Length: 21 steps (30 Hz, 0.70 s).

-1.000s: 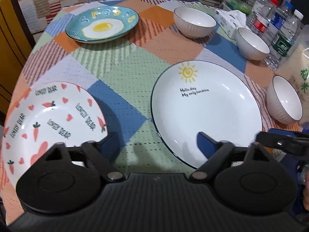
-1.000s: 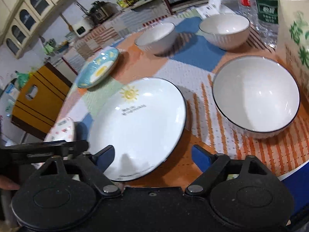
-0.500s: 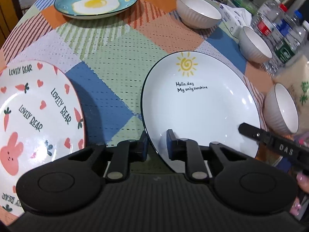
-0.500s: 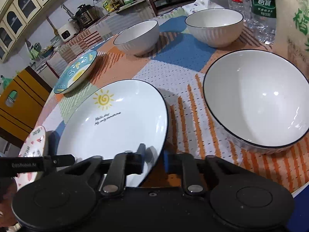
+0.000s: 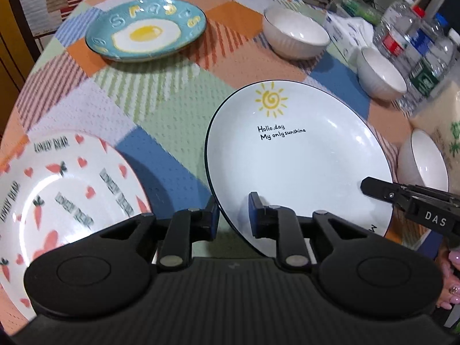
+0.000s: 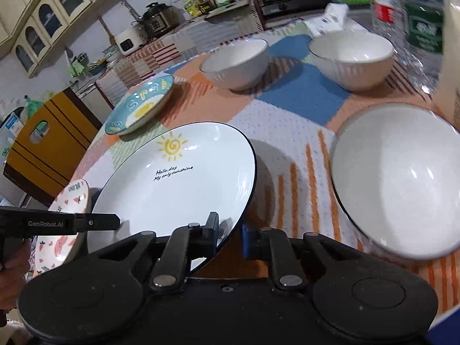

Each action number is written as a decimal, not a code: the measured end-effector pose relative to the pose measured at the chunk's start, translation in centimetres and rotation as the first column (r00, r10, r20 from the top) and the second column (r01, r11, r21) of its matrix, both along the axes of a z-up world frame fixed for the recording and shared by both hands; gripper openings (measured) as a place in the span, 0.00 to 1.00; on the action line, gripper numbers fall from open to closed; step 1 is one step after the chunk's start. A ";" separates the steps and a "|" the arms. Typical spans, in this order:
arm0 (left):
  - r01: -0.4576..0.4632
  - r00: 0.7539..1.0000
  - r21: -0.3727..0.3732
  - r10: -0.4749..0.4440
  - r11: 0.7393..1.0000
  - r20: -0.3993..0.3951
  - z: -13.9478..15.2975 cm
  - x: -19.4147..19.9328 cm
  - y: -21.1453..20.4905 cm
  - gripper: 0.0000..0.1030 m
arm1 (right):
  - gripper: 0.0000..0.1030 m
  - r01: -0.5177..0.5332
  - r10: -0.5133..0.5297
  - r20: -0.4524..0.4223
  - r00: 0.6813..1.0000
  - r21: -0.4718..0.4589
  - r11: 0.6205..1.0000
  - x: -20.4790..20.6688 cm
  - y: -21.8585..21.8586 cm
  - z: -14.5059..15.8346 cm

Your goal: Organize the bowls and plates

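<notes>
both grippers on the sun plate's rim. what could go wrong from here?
1. Both the left gripper and right gripper pinch only the near rim of the sun plate; the glossy plate could slip or tilt.
2. The nearest bowl sits close on the right; a swing may knock it.

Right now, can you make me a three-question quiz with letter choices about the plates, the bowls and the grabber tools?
1. Where is the egg plate?
A. far side of the table
B. inside a bowl
C. under the sun plate

2. How many white bowls?
A. one
B. three
C. five

3. What grips the sun plate?
A. nothing
B. only the left tool
C. left tool and right tool

Answers:
1 A, it lies beyond the other plates.
2 B, three stand along the right.
3 C, each tool pinches the near rim.
</notes>
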<state>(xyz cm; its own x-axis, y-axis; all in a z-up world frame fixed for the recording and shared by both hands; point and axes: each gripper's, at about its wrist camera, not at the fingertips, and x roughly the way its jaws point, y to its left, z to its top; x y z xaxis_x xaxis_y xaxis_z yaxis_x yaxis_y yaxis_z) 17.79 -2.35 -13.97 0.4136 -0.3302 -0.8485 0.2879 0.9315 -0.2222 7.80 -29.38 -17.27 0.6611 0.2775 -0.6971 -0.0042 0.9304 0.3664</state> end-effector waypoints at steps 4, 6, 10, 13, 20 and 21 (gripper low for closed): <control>-0.042 0.999 0.004 0.042 0.999 -0.001 0.6 2.2 0.4 0.19 | 0.20 -0.038 0.038 0.020 0.999 -0.004 0.999 2.0 0.3 1.0; -0.051 0.999 0.010 0.051 0.999 -0.001 0.7 3.5 0.3 0.19 | 0.20 -0.061 0.062 0.034 0.997 -0.024 0.998 3.3 0.6 1.2; -0.063 0.998 0.024 0.064 0.998 -0.012 0.3 5.9 0.0 0.19 | 0.20 -0.069 0.070 0.051 0.996 -0.023 0.997 5.7 0.6 1.1; -0.077 0.996 0.017 0.077 0.997 -0.038 -0.2 7.4 -0.1 0.20 | 0.20 -0.084 0.087 0.044 0.995 -0.049 0.995 7.6 0.9 0.9; -0.115 0.993 0.030 0.116 0.993 -0.028 -1.4 8.7 -0.3 0.20 | 0.20 -0.081 0.081 -0.004 0.997 -0.080 0.993 10.5 1.5 0.7; -0.127 0.992 0.032 0.128 0.991 -0.012 -1.6 8.6 -0.4 0.20 | 0.20 -0.087 0.087 -0.005 0.996 -0.095 0.992 10.7 1.6 0.6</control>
